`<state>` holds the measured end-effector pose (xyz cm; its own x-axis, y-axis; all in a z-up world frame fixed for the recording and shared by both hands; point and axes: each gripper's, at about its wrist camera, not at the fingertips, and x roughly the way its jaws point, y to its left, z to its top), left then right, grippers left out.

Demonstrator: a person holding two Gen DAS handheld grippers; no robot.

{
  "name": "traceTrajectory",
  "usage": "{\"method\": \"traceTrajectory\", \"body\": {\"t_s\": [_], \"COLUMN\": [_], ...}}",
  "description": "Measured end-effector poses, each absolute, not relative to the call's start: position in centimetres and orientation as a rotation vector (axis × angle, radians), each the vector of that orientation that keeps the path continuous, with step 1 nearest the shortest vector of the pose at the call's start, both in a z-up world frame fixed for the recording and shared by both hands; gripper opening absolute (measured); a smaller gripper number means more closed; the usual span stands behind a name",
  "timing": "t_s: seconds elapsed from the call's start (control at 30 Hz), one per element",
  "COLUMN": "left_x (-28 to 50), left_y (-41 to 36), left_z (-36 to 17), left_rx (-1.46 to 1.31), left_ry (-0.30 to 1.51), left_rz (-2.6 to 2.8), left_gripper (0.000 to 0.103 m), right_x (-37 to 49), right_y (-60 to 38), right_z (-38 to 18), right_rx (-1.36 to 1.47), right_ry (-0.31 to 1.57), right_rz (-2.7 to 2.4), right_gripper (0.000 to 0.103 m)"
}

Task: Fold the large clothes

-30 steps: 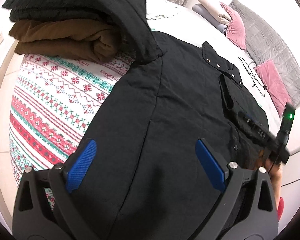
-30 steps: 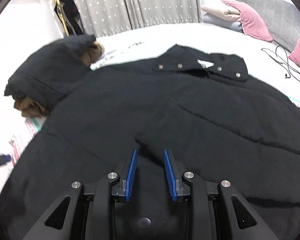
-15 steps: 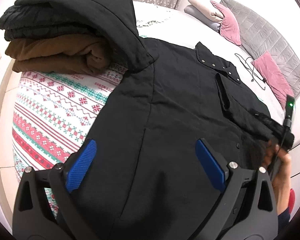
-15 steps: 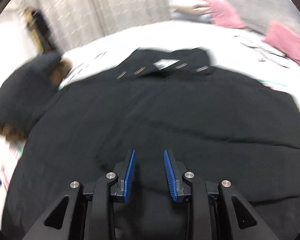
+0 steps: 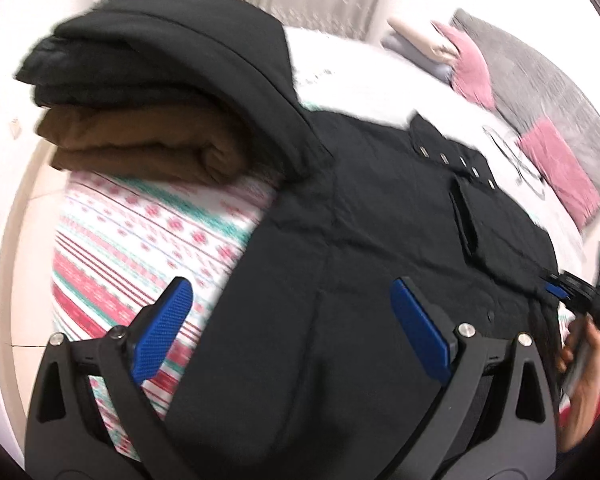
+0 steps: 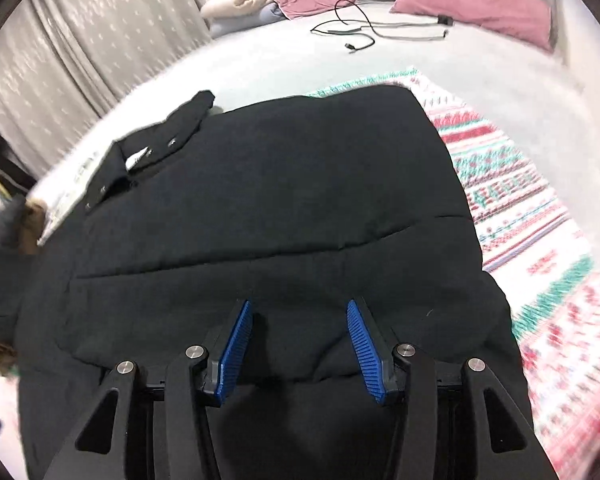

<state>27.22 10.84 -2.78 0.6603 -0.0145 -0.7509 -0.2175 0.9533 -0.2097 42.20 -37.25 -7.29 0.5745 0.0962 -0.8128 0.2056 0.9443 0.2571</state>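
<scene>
A large black padded jacket (image 5: 372, 240) lies spread on the bed, collar with metal snaps at the far side. It also fills the right wrist view (image 6: 268, 208). My left gripper (image 5: 292, 332) is open wide and empty, just above the jacket's near left edge. My right gripper (image 6: 300, 340) is open and empty over a raised fold at the jacket's near hem. The right gripper also shows at the right edge of the left wrist view (image 5: 580, 296), held in a hand.
A stack of folded clothes, black (image 5: 160, 60) over brown (image 5: 140, 140), sits at the bed's left corner, partly under the jacket's sleeve. A patterned red, green and white blanket (image 5: 140, 232) lies beneath. Pink pillows (image 6: 472, 8) and cables (image 6: 356, 32) lie at the far side.
My right gripper has opened from nearly shut and swung right across the jacket. My left gripper has stayed open and shifted slightly left.
</scene>
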Motion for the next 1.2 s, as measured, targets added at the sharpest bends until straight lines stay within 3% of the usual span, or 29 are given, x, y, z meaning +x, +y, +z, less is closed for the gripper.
{"method": "traceTrajectory", "body": {"t_s": [0.13,0.17,0.33,0.6,0.77,0.87,0.9,0.97,1.1,1.2], "left_x": [27.0,26.8,26.1,31.2,36.0,37.7,38.3,38.6,38.9,39.0], "left_y": [14.6,15.3,21.9,30.5,33.2,34.1,34.1,33.8,32.6,32.1], "left_z": [-1.5,-1.2,2.6,7.6,6.7,5.0,4.4,4.2,5.3,6.8], "left_rx": [-0.377,-0.39,-0.504,-0.64,-0.694,-0.721,-0.715,-0.69,-0.62,-0.57], "left_ry": [0.795,0.783,0.641,0.52,0.563,0.637,0.65,0.647,0.602,0.585], "left_rz": [0.17,0.181,0.254,0.361,0.436,0.494,0.515,0.522,0.56,0.588], "left_gripper": [0.099,0.099,0.099,0.099,0.094,0.075,0.06,0.05,0.016,0.009], "right_x": [40.2,39.3,34.7,34.9,36.0,35.9,35.9,35.8,35.9,35.9], "right_y": [-31.1,-28.9,-24.8,-22.0,-21.7,-22.0,-22.1,-22.4,-23.3,-24.4], "right_z": [-3.0,-1.8,0.0,-1.4,-2.8,-2.7,-2.6,-2.4,-2.2,-2.0], "right_rx": [0.329,0.282,0.231,0.262,0.248,0.265,0.27,0.267,0.289,0.321], "right_ry": [0.894,0.879,0.836,0.85,0.876,0.875,0.872,0.861,0.85,0.842], "right_rz": [0.068,0.109,0.192,0.268,0.255,0.267,0.271,0.271,0.263,0.258], "right_gripper": [0.055,0.062,0.08,0.08,0.08,0.08,0.08,0.08,0.08,0.08]}}
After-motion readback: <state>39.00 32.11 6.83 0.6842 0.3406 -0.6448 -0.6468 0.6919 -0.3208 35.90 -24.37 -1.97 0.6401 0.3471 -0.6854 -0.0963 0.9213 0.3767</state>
